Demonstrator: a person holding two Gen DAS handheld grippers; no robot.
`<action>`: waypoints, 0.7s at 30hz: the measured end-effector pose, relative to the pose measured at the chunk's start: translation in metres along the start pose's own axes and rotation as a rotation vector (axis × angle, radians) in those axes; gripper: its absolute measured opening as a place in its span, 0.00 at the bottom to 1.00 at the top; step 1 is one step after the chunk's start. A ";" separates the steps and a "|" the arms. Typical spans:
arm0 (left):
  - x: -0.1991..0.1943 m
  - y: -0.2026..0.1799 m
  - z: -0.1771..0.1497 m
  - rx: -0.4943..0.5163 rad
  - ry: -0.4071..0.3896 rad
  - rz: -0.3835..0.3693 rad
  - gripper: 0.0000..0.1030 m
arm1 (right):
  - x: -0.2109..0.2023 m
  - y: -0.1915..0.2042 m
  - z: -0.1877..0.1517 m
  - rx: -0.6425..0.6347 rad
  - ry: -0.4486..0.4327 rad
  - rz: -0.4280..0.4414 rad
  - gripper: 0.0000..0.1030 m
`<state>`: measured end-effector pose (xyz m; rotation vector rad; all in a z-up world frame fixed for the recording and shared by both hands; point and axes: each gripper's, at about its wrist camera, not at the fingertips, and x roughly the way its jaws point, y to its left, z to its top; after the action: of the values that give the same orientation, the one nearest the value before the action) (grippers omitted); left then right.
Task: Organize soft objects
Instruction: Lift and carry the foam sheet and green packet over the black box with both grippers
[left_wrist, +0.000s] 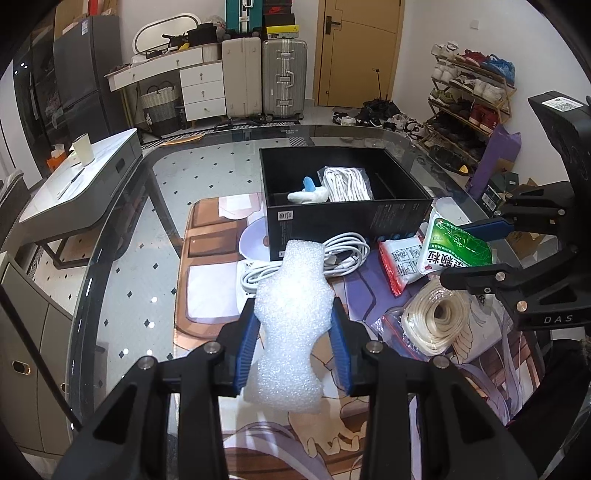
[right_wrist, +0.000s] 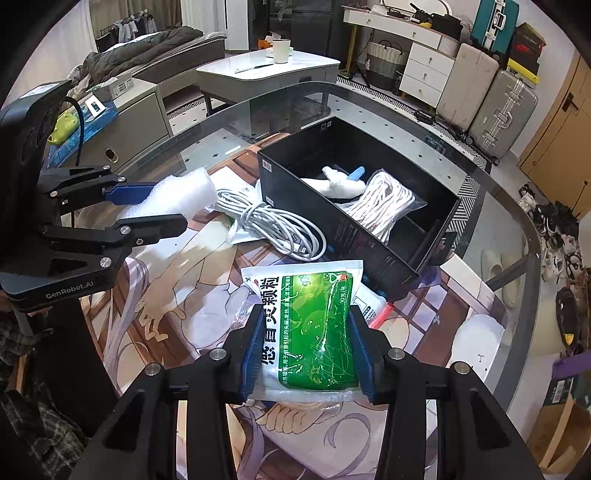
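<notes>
While both grippers carry something, the work stands in the middle of a transfer step: two soft things are lifted and not yet put away. The left gripper (left_wrist: 293, 341) is closed on a white foam piece (left_wrist: 291, 321), its blue pads pressing the narrow waist of the foam from both sides, and the foam stands up above the printed mat (left_wrist: 207, 295). The right gripper (right_wrist: 308, 350) is closed on a green medicine sachet (right_wrist: 314, 332), held by its two long edges, near the right side of the mat.

The black box (left_wrist: 343, 221) sits at the far side of the mat, open on top. Inside it I see a white and blue plush toy (left_wrist: 308, 192) on the left and a bagged white rope (left_wrist: 347, 184) beside it; the right part, behind a divider, looks free. So some objects are already sorted, I judge.

Still outside are a white cable (left_wrist: 332, 258) just in front of the box, a red-edged zip bag (left_wrist: 397, 264) to the right of it, and a coil of cream cord (left_wrist: 434, 317) nearer.

The next move probably asks each gripper to travel forward over the box wall, one after the other so they do not collide, then to open above a free place. The foam is light and may stick to the pads.
</notes>
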<state>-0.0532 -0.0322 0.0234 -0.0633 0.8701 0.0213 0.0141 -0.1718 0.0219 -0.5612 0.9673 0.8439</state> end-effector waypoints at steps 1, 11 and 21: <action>0.000 -0.001 0.002 0.003 -0.002 -0.002 0.34 | -0.002 -0.002 0.000 0.007 -0.003 -0.002 0.42; -0.001 -0.006 0.020 0.034 -0.021 -0.009 0.34 | -0.009 -0.014 0.009 0.024 -0.018 -0.004 0.42; 0.000 -0.013 0.037 0.080 -0.042 0.000 0.34 | -0.009 -0.020 0.016 0.034 -0.035 -0.005 0.42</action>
<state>-0.0244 -0.0431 0.0481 0.0121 0.8285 -0.0126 0.0361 -0.1743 0.0383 -0.5179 0.9459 0.8291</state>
